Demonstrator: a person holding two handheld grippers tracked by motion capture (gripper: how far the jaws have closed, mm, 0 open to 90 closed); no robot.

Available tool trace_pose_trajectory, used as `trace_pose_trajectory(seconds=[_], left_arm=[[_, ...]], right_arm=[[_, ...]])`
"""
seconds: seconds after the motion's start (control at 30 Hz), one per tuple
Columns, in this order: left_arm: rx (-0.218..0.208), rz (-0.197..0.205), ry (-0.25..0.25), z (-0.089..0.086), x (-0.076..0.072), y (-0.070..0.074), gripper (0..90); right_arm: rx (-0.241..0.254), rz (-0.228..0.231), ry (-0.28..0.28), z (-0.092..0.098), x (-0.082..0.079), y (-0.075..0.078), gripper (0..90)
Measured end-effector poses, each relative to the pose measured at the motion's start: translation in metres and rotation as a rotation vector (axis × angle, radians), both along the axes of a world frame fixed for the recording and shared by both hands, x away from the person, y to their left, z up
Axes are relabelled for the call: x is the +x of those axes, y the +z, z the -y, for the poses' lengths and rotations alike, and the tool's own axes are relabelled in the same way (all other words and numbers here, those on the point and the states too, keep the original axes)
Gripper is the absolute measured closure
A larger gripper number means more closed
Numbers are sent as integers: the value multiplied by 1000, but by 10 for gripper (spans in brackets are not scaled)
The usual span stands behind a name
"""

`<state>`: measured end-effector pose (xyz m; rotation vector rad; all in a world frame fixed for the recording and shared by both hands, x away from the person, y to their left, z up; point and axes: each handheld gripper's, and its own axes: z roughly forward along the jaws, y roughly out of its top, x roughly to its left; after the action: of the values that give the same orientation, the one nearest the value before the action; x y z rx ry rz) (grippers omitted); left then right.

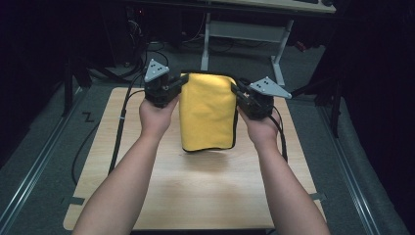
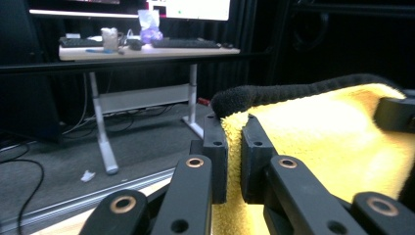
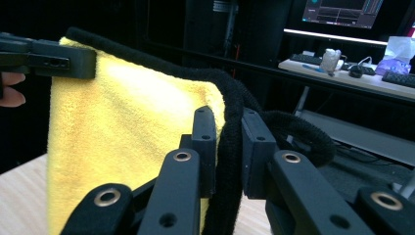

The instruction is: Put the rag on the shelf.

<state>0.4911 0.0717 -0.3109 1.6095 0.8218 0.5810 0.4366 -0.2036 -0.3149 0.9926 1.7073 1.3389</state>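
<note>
High view: yellow terry cloth with black edging (image 1: pixel 207 112) hung between both claws above the pale wooden bench (image 1: pixel 195 196); left claw (image 1: pixel 182 83) and right claw (image 1: pixel 235 89) each clamped an upper corner.

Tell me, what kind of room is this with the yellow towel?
Probably a lab or computer workroom. A desk at the back holds keyboards with a lit screen above, cables trail over the grey floor, and the wooden table stands among dark curtains.
</note>
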Motion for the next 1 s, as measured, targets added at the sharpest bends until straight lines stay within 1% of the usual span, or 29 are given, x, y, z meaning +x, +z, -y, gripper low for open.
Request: trace_pose_trajectory(seconds=[0.07,0.13,0.17,0.2,0.3,0.43,0.47,0.53,0.63,0.7,0.77,0.83,0.87,0.93,0.97,1.0], left_arm=[[26,-3,9,3,10,-1,839],[70,6,15,6,18,-4,840],[81,-2,14,7,21,-6,840],[86,-12,11,7,25,-9,839],[89,-59,6,7,36,-20,840],[96,-97,0,8,46,-35,840],[103,-124,1,7,49,-42,841],[91,-156,-4,5,53,-51,840],[93,-183,-15,3,55,-62,840],[88,-196,-21,2,56,-68,841],[88,-211,-26,2,56,-72,841],[86,-226,-34,2,57,-78,842],[82,-242,-37,1,58,-81,842],[52,-274,-39,-2,59,-88,842],[46,-286,-44,-3,59,-91,842],[49,-291,-46,-2,59,-94,842]], right_arm=[[-9,-5,-8,0,9,-2,803],[-25,-9,-18,-1,19,-5,804],[-30,-20,-17,0,25,-7,804],[-33,-29,-18,1,30,-10,804],[-48,-60,-13,5,44,-18,804],[-58,-88,-18,6,54,-30,808],[-74,-88,-14,6,57,-33,808],[-91,-101,-5,6,60,-39,808],[-107,-123,2,6,65,-48,808],[-118,-143,4,6,67,-53,808],[-132,-152,7,7,68,-58,808],[-125,-162,13,9,69,-62,808],[-121,-166,14,9,69,-64,808],[-113,-177,22,10,69,-68,808],[-111,-182,22,10,69,-69,808],[-110,-185,24,10,69,-71,808]])
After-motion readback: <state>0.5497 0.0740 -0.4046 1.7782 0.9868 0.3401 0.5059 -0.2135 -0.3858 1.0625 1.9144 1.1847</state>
